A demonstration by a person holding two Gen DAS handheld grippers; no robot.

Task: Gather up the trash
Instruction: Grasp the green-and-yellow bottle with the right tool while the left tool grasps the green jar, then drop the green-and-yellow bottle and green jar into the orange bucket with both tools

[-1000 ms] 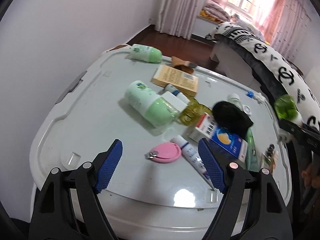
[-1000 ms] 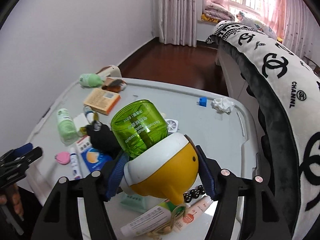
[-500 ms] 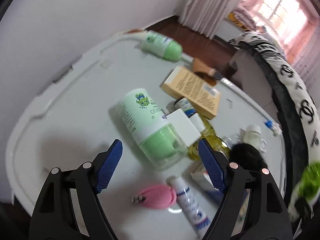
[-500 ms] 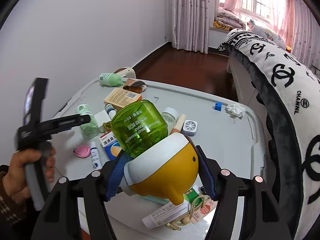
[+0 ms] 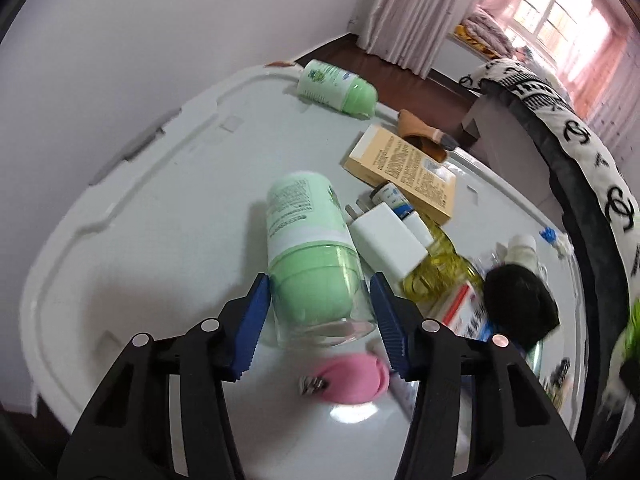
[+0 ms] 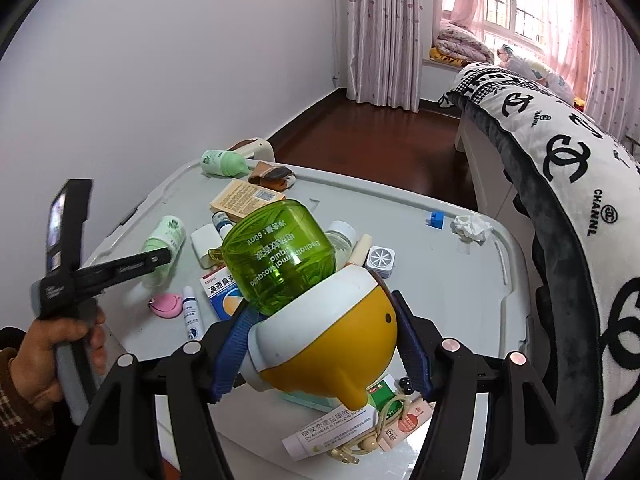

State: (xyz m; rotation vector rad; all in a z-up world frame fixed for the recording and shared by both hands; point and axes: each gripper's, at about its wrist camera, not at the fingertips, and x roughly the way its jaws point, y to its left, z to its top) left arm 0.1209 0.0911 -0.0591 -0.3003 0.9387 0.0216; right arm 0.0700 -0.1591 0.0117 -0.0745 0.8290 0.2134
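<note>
A green bottle (image 5: 308, 248) with a clear cap lies on the white plastic lid (image 5: 168, 208). My left gripper (image 5: 320, 316) straddles its cap end. The jaws are closing and both blue pads (image 5: 256, 320) touch the cap's sides. In the right wrist view the same bottle (image 6: 166, 236) lies at the left, by the left tool that a hand (image 6: 48, 360) holds. My right gripper (image 6: 320, 344) is shut on a yellow and white mosquito repeller (image 6: 324, 328) with a green liquid bottle (image 6: 280, 256) on top, held above the lid.
Beside the bottle lie a white charger (image 5: 388, 240), a tan box (image 5: 400, 168), a pink round item (image 5: 352, 376) and a black lump (image 5: 520, 300). A second green bottle (image 5: 336, 88) lies far back. A crumpled tissue (image 6: 472, 226) sits near the bed (image 6: 568, 168).
My left gripper moved forward and down over the green bottle and its jaws narrowed onto the cap end. The bottle now lies in line with the fingers. The right gripper keeps its hold.
</note>
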